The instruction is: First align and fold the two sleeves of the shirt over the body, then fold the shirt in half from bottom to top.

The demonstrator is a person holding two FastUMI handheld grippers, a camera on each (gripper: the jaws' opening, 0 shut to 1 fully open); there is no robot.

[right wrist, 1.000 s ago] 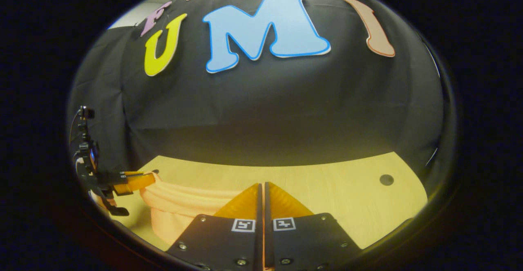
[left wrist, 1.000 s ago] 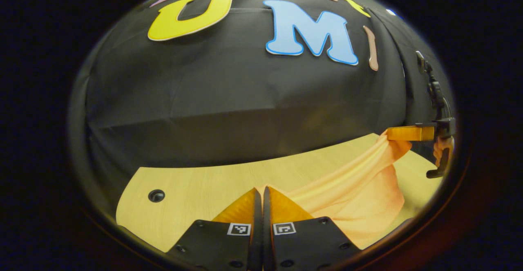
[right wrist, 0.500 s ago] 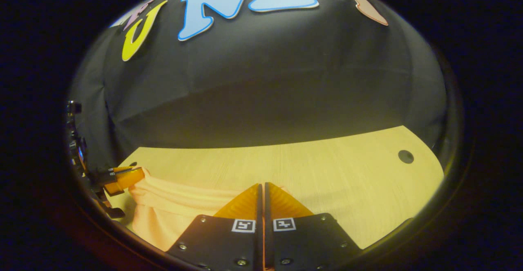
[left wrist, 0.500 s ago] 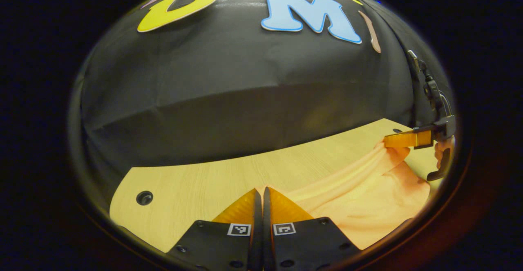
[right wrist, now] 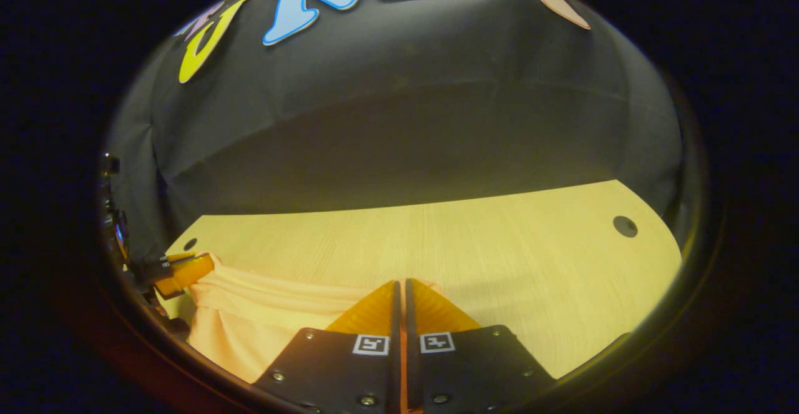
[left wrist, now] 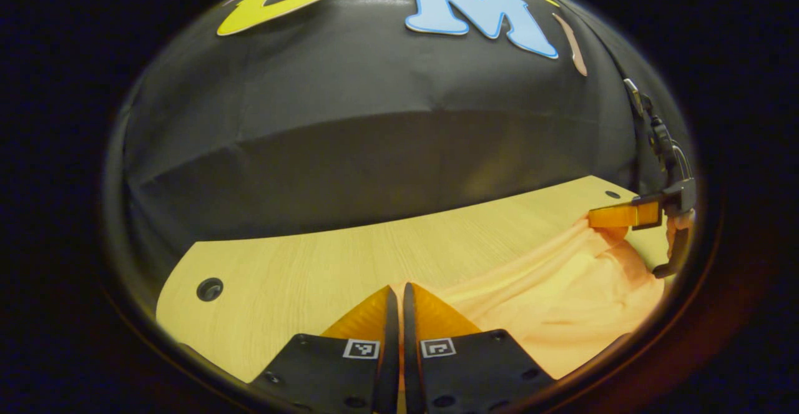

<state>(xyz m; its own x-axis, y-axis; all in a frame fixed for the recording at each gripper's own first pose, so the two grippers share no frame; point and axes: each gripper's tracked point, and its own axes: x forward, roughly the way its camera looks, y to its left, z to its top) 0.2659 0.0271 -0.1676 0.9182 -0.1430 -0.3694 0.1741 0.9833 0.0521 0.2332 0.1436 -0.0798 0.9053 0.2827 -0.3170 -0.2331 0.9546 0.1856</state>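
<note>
Both grippers carry one edge of the orange shirt across the table, and the bottom-to-top fold looks under way.

In the left gripper view, the left gripper (left wrist: 396, 289) has its two fingers pressed together at 6 o'clock with an edge of the shirt (left wrist: 580, 295) pinched between them; the cloth stretches in soft ridges toward 3 o'clock, where the right gripper (left wrist: 618, 215) grips the other end. In the right gripper view, the right gripper's fingers are likewise closed tight on the cloth at 6 o'clock, and the shirt runs toward 8 o'clock. The wooden table (right wrist: 499, 258) lies bare beyond, toward 12 o'clock. The sleeves cannot be made out, so whether they are folded I cannot tell. What remains, I judge, is laying this edge down and letting go.
</note>
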